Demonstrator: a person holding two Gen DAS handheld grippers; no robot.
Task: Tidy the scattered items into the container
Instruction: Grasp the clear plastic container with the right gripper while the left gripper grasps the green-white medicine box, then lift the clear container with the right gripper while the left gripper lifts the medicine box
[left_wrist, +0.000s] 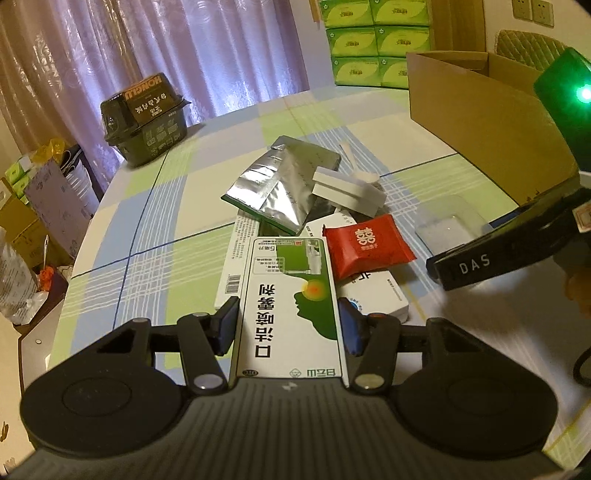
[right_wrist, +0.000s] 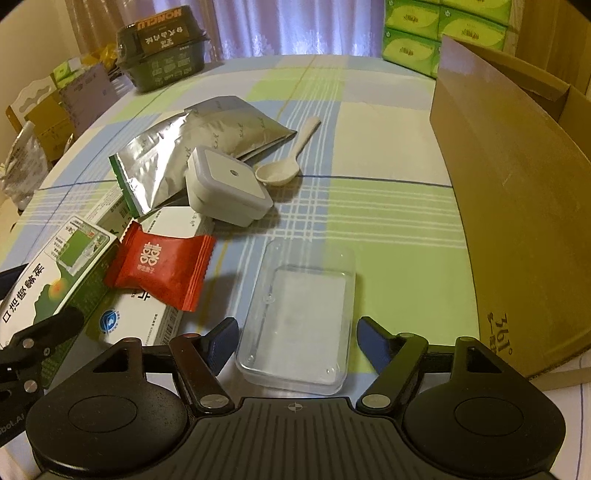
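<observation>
Two blue-padded fingers of the left tool (left_wrist: 287, 325) pinch a green-and-white medicine box (left_wrist: 290, 306) by its long sides, the box lying lengthwise between them above a white box (left_wrist: 373, 295) on the checked surface (left_wrist: 177, 206). Just beyond its far end sit a red candy packet (left_wrist: 367, 248) on the white box, a crumpled silver foil pouch (left_wrist: 277, 184) and a white square night light (left_wrist: 349, 188), with a white plastic spoon (left_wrist: 360, 166) past them.

The right tool (right_wrist: 295, 341) is spread wide, its fingers on either side of a clear plastic tray (right_wrist: 299, 321) that rests flat on the surface, neither pad visibly touching it. To its left lie the red packet and the medicine box, ahead the night light, pouch and spoon. The brown cardboard box (right_wrist: 517, 206), the container, stands open-topped at the right side of the surface, well apart from the pile. A dark green food tub (right_wrist: 162, 55) sits at the far left corner, and green tissue packs (right_wrist: 424, 33) are stacked behind the cardboard box
</observation>
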